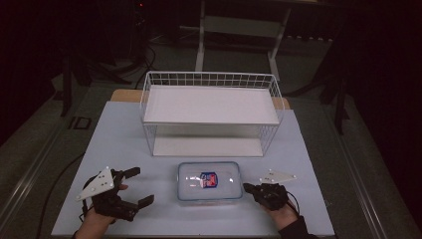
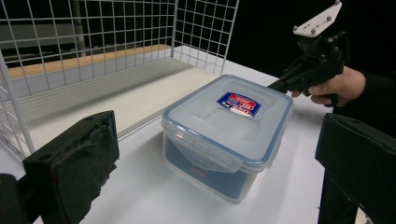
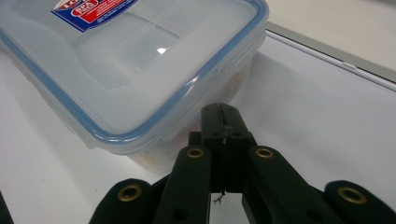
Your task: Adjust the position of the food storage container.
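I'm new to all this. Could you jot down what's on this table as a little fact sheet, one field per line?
Surface: white table
Main item: clear plastic box with blue-edged lid on, red and blue label on top
Behind it: white wire rack with two shelves, both bare
Left tongs: open, jaws wide apart, to the box's left, not touching it
Right tongs: shut, jaw tips together, right at the box's right side; contact unclear
Holders: a person's hands, one on each tool
Surroundings: dark room
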A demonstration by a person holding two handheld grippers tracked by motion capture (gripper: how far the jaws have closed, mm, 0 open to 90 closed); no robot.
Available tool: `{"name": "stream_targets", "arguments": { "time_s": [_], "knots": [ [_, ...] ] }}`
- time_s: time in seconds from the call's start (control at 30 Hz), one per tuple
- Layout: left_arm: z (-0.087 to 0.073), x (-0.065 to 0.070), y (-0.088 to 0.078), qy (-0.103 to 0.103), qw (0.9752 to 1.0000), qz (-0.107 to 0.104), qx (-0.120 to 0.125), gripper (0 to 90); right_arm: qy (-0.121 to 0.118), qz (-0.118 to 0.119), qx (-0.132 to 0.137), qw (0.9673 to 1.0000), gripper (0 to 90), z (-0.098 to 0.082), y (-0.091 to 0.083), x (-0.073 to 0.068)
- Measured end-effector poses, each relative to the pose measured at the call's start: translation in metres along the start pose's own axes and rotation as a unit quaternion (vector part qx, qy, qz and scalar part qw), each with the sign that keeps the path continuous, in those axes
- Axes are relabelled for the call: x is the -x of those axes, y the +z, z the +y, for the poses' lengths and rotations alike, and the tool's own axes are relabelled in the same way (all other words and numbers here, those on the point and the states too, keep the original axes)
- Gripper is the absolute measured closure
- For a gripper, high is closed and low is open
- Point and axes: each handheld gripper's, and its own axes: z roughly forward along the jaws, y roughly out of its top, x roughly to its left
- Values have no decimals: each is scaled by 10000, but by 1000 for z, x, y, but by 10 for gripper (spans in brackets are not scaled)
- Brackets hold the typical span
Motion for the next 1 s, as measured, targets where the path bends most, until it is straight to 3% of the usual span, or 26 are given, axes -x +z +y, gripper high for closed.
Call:
{"name": "stream_targets", "arguments": {
  "time_s": [0.3, 0.43, 0.7, 0.73, 0.83, 0.97, 1.0],
  "knots": [
    [0, 1, -1, 16, 10000, -15, 2, 0, -90, 102, -61, 9999, 900, 7, 12, -6],
    [0, 1, -1, 14, 10000, -30, 23, 0, -240, 103, -125, 9996, 900, 8, 16, -11],
    [0, 1, -1, 24, 10000, -8, 23, 0, -167, -59, 199, 9996, 892, 10, -1, -5],
    [0, 2, 0, -2, 10000, -34, 31, 0, -79, -46, 373, 9993, 795, 12, -9, -3],
    [0, 3, 0, 9, 10000, -44, 19, 0, -21, 46, 565, 9984, 619, 15, -16, -3],
    [0, 4, 2, 40, 10000, -34, -57, 0, 26, 45, 837, 9965, 457, 19, -23, -4],
    [-1, 4, 5, -8, 9999, -125, -54, 0, -4, -50, 873, 9962, 428, 19, -24, -4]
  ]
}}
